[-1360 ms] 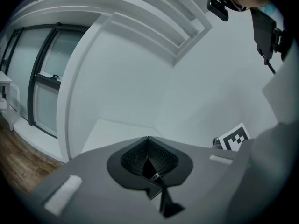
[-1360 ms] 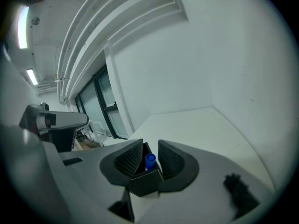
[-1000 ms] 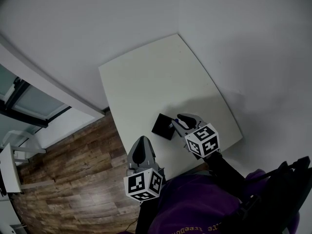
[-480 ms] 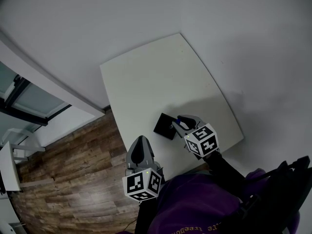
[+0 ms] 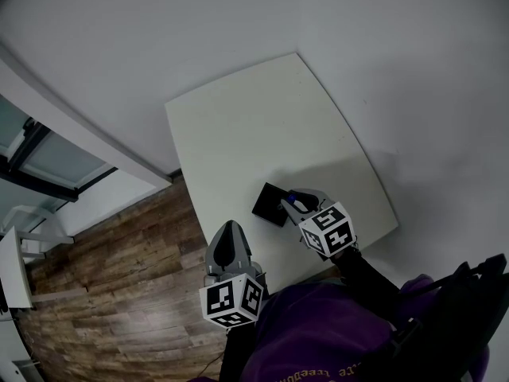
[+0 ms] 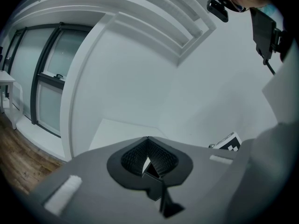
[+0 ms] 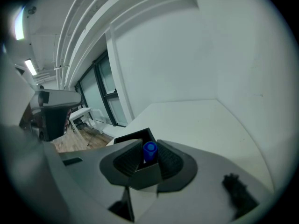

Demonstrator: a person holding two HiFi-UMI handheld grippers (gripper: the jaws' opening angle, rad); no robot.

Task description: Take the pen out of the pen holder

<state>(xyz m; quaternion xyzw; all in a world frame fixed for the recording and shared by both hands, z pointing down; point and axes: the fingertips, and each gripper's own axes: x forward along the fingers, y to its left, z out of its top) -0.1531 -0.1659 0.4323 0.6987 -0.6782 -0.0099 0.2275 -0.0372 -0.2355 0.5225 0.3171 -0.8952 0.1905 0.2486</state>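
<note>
A black square pen holder (image 5: pixel 267 202) stands near the front edge of the white table (image 5: pixel 262 126). My right gripper (image 5: pixel 293 200) is right beside the holder, on its right, shut on a blue pen (image 5: pixel 291 197). In the right gripper view the pen's blue round end (image 7: pixel 149 151) sticks up between the ribbed pads of the right gripper (image 7: pixel 150 144), with the holder's open top (image 7: pixel 133 136) just beyond them. My left gripper (image 5: pixel 230 231) hangs off the table's front-left edge, over the floor, shut with nothing in it (image 6: pixel 148 142).
White walls close the table in at the back and right. Wooden floor (image 5: pixel 119 277) and a glazed partition (image 5: pixel 48 165) lie to the left. A small white table (image 7: pixel 84 115) stands on the floor at the far left. The person's purple sleeve (image 5: pixel 318 333) fills the bottom.
The right gripper has stayed at the holder with hardly any shift, and the pen's blue end now shows between its jaws in the head view. The left gripper has not moved.
</note>
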